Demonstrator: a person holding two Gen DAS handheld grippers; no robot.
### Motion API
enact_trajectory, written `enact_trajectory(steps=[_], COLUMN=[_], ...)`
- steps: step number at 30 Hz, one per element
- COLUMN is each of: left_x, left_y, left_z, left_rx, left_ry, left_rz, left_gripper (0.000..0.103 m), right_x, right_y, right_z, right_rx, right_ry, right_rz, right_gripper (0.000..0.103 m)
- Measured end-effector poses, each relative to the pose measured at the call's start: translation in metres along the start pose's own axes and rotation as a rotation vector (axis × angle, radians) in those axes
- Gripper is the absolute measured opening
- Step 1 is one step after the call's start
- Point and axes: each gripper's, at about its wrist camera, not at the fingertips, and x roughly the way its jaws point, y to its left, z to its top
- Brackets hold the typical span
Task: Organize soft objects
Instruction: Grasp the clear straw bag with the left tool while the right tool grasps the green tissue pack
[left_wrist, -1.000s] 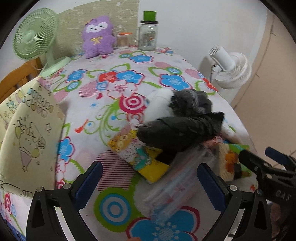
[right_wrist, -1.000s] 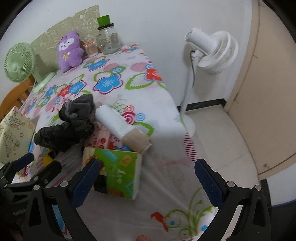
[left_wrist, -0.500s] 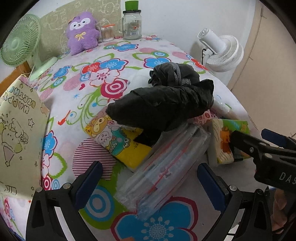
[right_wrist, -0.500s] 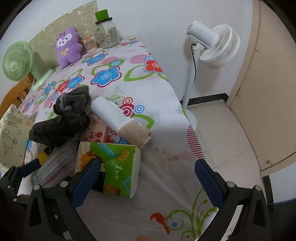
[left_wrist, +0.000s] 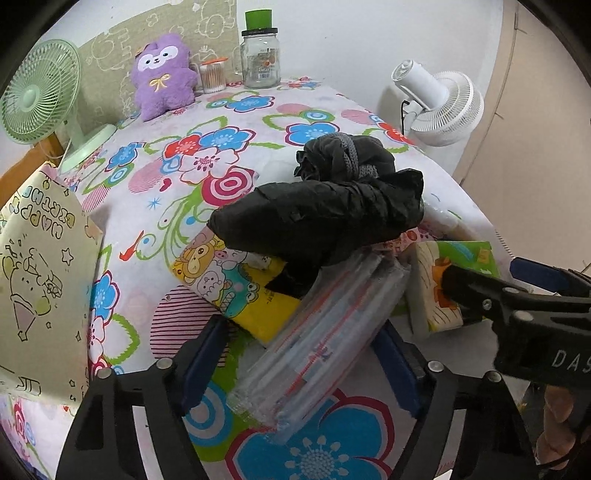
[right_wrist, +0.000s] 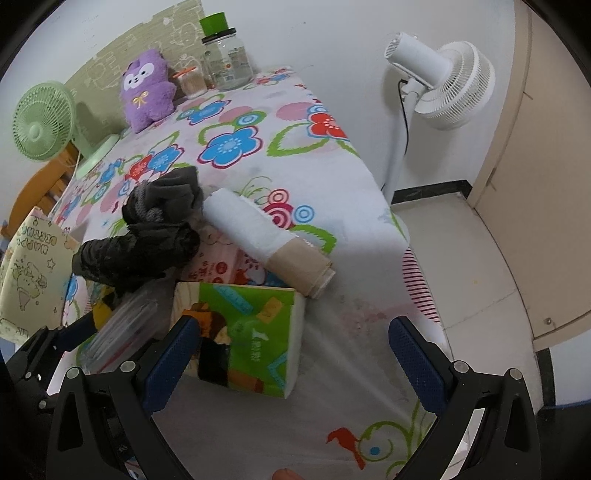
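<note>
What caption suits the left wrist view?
Left gripper, just narrowed, straddles a clear plastic-wrapped pack under a black crumpled bag on the floral tablecloth.

plush (left_wrist: 162, 75) – purple | tablecloth (left_wrist: 258, 122) – floral | tissue pack (right_wrist: 255, 332) – green

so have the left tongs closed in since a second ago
Yes. The left tongs have just been closing; both pads now flank the clear plastic pack on the floral tablecloth, instead of standing wide of it.

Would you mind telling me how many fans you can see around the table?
2: a green desk fan at the table's far left corner, and a white standing fan on the floor off the right edge.
</note>
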Motion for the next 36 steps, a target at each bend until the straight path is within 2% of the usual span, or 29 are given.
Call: enact_trajectory(steps=[8, 17, 22, 25, 33, 36], left_x=[-0.004, -0.008, -0.009, -0.01, -0.01, -0.011], left_y=[0.0, 0.002, 0.004, 0.004, 0.007, 0.007], left_z=[-0.002, -0.007, -0.008, -0.008, -0.009, -0.008], left_rx=[0.003, -0.002, -0.007, -0.009, -0.017, -0.019], left_ry=[0.004, 0.005, 0.009, 0.009, 0.01, 0.006], left_rz=[-0.005, -0.003, -0.006, -0.006, -0.007, -0.008], left_gripper=[0.069, 0.068, 0.068, 0.068, 0.068, 0.067], right_x=[0.003, 0.007, 0.013, 0.014, 0.012, 0.011], right_y=[0.011, 0.025, 0.035, 0.034, 0.035, 0.033], right_z=[0.0, 0.0, -0.002, -0.002, -0.002, -0.002], right_rx=[-0.006, -0.018, -0.063, -0.062, -0.076, -0.069], right_ry=[0.026, 0.055, 0.05, 0.047, 0.024, 0.022], right_rz=[0.039, 0.064, -0.017, -0.035, -0.121, -0.113], right_gripper=[0.103, 0.103, 0.103, 0.102, 0.078, 0.077])
